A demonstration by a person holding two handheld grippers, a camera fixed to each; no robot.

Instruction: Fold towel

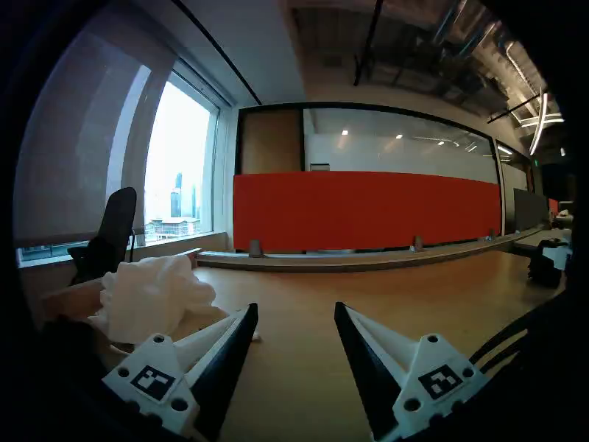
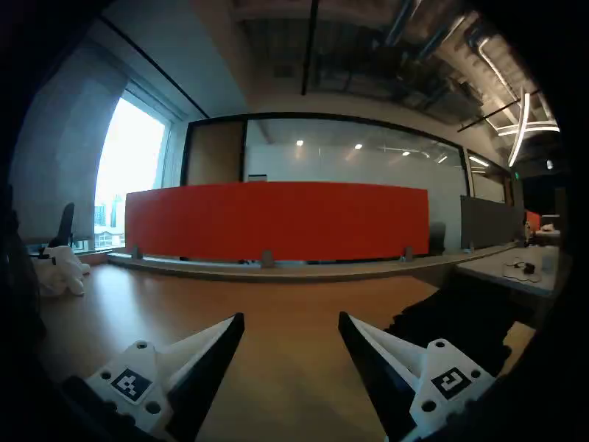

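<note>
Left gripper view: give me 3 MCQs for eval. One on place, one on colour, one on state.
1. Where does the white towel lie?
A. Between the fingers
B. On the table, toward the image's left of the fingers
C. Draped over the partition

2. What colour is the partition?
A. Red
B. Blue
C. Green

3. What state is the left hand-held gripper in?
A. Shut on the white towel
B. Shut, holding nothing
C. Open, holding nothing

Answers:
1 B: the crumpled heap sits on the wood beside the image-left finger.
2 A: the long panel behind the table is plainly red.
3 C: the fingers stand apart, with bare table showing through the gap.
</note>
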